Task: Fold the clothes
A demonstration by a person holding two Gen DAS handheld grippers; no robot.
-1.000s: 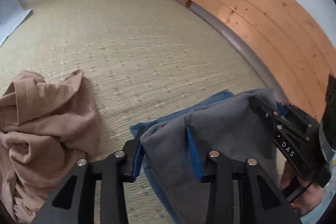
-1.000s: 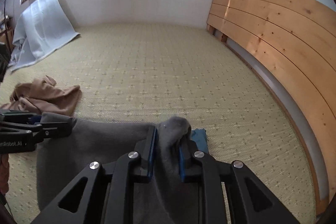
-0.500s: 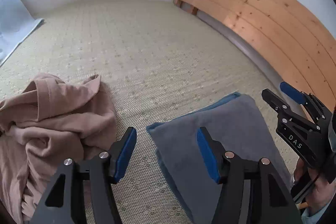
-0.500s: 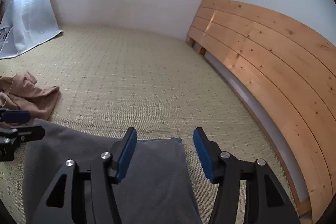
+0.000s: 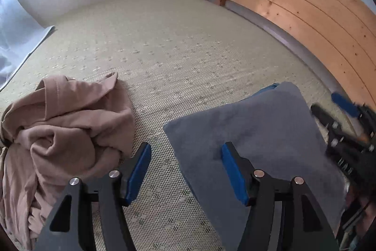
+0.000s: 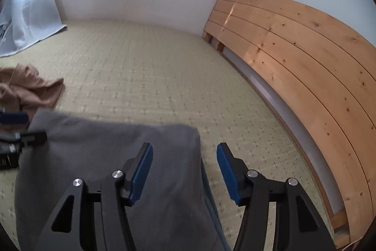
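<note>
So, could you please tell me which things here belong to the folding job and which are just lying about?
Job:
- grey garment, folded flat
- crumpled tan garment
- left claw, right claw, both open

Lying about:
- pale blue cloth
- wooden headboard

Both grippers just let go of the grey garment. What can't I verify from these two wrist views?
- Grey garment: near edge hidden behind the left gripper and cut by the frame.
- Blue layer beneath: only a sliver shows.
- Right gripper, left wrist view: blurred.
- Tan garment, right wrist view: cut off at the left edge.
</note>
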